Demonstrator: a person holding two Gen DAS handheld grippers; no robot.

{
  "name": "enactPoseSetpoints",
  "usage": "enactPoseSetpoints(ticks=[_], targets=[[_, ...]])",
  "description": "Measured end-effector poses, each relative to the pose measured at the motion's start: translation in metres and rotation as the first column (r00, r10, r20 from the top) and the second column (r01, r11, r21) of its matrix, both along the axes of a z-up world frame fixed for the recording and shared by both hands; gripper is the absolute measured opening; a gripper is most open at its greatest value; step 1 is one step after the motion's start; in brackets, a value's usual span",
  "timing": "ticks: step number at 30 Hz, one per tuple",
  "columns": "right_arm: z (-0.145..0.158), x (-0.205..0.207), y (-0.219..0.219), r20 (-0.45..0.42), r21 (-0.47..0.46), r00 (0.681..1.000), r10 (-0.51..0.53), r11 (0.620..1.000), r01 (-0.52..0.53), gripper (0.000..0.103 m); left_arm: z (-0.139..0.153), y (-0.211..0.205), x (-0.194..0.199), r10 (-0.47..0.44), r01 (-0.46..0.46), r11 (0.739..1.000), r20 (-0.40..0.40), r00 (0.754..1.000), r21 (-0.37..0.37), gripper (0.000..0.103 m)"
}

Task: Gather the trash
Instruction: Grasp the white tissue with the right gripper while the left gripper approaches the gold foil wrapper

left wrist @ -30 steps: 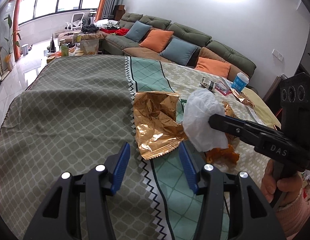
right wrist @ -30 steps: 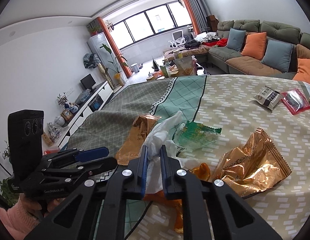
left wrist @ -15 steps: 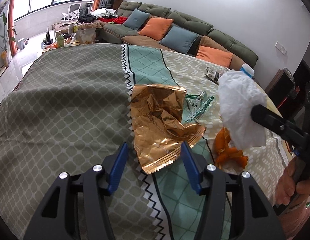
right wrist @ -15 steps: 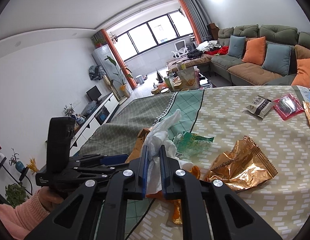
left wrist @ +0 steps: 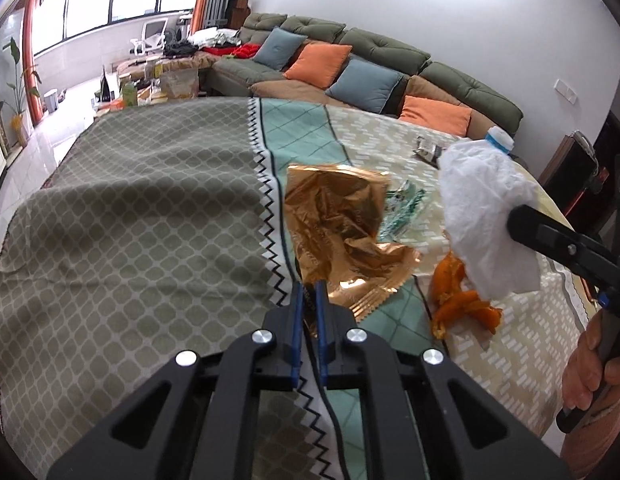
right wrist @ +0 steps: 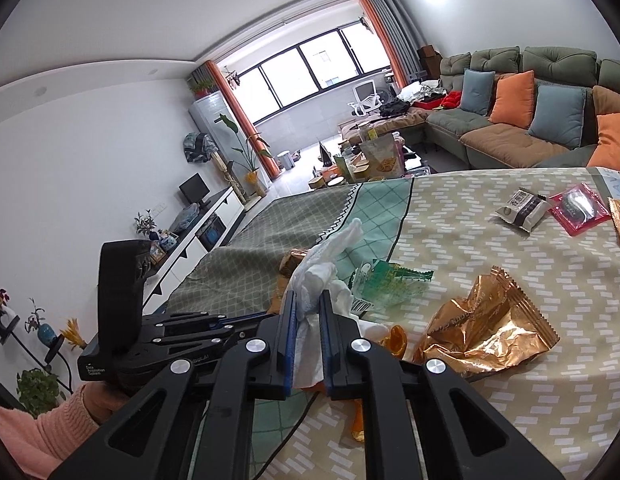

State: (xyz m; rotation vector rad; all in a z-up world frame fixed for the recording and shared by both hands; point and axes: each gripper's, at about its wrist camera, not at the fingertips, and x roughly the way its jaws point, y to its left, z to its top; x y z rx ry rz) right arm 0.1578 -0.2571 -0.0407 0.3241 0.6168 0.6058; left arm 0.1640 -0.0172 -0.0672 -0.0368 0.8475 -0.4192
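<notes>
left gripper [left wrist: 306,293] has its jaws pinched on the near edge of the copper foil wrapper [left wrist: 342,232], which runs away from it on the tablecloth [left wrist: 129,220]; right gripper [right wrist: 307,312] clamps the white tissue wad [left wrist: 486,216], held up off to the right

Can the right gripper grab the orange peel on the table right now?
Probably not yet. The right gripper is already shut on the white tissue wad, so its fingers are full. The orange peel lies bare on the tablecloth just below, with nothing covering it.
</notes>
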Motion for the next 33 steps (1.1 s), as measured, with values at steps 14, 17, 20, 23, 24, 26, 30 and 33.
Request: enactPoseSetpoints(ticks=[14,17,20,23,24,26,30,33], targets=[[0.002,-0.001,0.003,0.015,0.007,1.0,0.016,1.0,-0.016,0.011,0.02,0.021,-0.04,0.024,-0.022,0.999,0.068,0.997,-0.039,0.006],[0.003,-0.001,0.005,0.017,0.008,1.0,0.025,1.0,-0.025,0.011,0.023,0.032,-0.052,0.028,-0.024,0.998,0.075,0.997,-0.056,0.006],[0.001,-0.001,0.009,0.015,0.003,0.999,0.037,0.999,-0.037,0.011,0.023,0.044,-0.063,0.015,-0.01,0.997,0.07,0.997,-0.073,0.006],[-0.003,0.002,0.012,0.005,0.001,0.999,0.046,0.999,-0.046,0.011,0.014,0.053,-0.066,0.006,-0.003,0.996,0.033,0.999,-0.089,0.015],[-0.004,0.002,0.014,0.002,0.002,0.999,0.048,0.999,-0.048,0.011,0.009,0.055,-0.066,-0.003,0.005,0.995,0.011,1.0,-0.099,0.032],[-0.007,0.004,0.017,-0.007,0.001,0.998,0.057,0.998,-0.057,0.011,0.004,0.059,-0.065,0.003,-0.004,0.993,-0.011,1.0,-0.122,0.046],[-0.013,0.006,0.024,-0.024,-0.011,0.997,0.076,0.997,-0.077,0.011,-0.002,0.06,-0.056,-0.007,0.001,0.988,-0.039,0.999,-0.152,0.049],[-0.018,0.009,0.029,-0.041,-0.017,0.996,0.085,0.996,-0.086,0.011,-0.003,0.06,-0.05,-0.005,-0.004,0.985,-0.051,0.999,-0.175,0.057]])
